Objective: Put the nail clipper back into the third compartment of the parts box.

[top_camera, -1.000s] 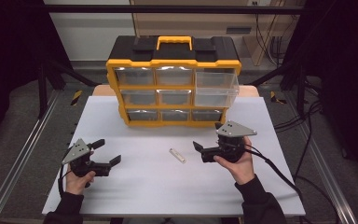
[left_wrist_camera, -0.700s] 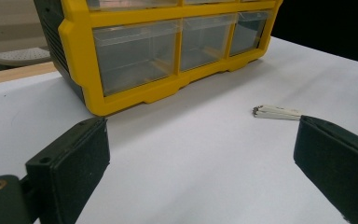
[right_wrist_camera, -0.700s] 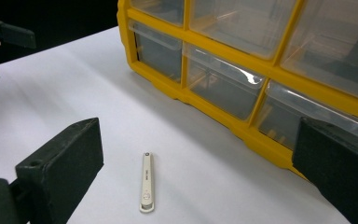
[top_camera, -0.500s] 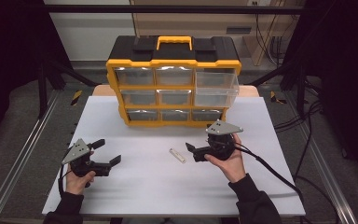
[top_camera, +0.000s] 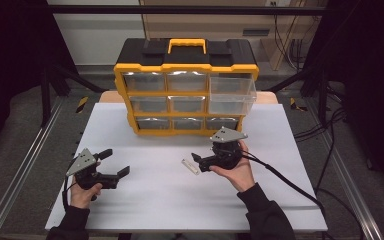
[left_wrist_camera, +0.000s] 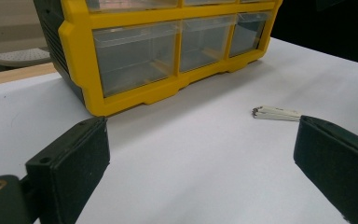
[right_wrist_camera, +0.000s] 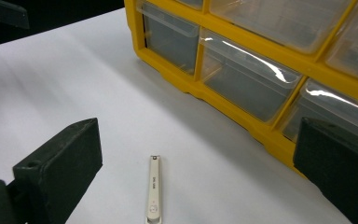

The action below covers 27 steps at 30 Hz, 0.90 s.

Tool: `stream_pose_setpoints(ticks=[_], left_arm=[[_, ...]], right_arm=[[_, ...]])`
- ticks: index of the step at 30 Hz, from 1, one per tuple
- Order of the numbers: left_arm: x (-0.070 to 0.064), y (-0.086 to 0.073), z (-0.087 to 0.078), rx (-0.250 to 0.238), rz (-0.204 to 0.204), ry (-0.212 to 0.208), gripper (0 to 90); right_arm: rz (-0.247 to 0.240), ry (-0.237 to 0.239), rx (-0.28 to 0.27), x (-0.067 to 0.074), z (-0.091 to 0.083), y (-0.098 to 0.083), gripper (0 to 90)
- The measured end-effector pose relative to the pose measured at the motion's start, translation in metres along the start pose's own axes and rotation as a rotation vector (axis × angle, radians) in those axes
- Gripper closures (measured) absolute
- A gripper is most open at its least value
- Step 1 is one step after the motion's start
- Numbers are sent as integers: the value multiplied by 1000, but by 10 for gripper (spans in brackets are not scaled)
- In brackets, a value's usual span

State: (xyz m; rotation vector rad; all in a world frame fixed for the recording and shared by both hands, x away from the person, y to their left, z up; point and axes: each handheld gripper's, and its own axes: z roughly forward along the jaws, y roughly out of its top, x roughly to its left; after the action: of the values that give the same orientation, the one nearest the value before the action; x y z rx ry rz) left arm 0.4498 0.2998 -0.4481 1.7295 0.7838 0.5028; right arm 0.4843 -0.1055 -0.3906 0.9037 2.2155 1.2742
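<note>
My black grippers frame a white nail clipper on the white table; the drawer box is yellow and black, with clear drawers.

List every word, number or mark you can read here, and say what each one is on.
No text can be read.
Nail clipper: a short line of small print along its handle and a small mark near the end, both too small and blurred to read.
Drawer box: no label or brand shows on it.
Claws and table: no writing.
</note>
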Motion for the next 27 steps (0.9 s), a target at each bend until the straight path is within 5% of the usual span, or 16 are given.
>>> stream_pose_setpoints(ticks=[27], left_arm=[[0,0,1,4,-1,-2,31]], right_arm=[[13,22,155,9,48,-12,28]])
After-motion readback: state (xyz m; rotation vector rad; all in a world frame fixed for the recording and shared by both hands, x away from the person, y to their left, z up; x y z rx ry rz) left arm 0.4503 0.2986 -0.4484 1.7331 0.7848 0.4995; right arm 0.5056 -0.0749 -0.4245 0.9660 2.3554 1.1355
